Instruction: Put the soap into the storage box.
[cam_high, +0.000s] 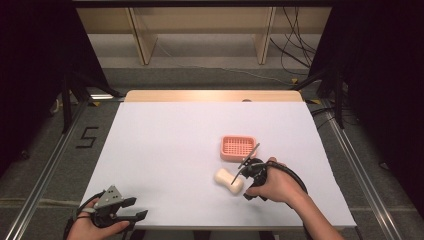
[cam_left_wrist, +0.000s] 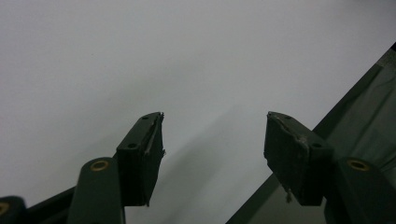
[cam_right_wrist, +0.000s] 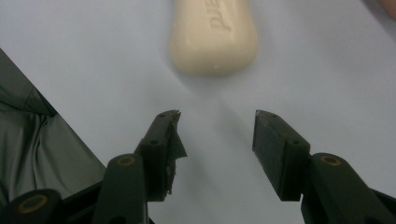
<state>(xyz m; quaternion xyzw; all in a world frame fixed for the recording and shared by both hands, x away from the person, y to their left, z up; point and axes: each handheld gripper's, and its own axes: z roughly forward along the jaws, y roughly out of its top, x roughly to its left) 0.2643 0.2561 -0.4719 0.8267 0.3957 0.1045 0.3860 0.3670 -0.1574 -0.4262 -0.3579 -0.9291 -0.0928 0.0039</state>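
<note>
Near the surface's (cam_high: 165, 150) centre, soap bar (cam_high: 229, 181) points ten-to-four; its embossed lettering is unreadable. Right gripper (cam_high: 243, 176) fingers gape empty beside it; left gripper (cam_high: 139, 208) likewise open, empty.

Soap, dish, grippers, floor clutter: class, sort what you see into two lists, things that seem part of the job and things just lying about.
Likely part of the job:
soap, just ahead of the open right gripper
pink dish
left gripper, open, idle at the table's near corner

Just lying about:
cables on the floor
shelf legs
</note>
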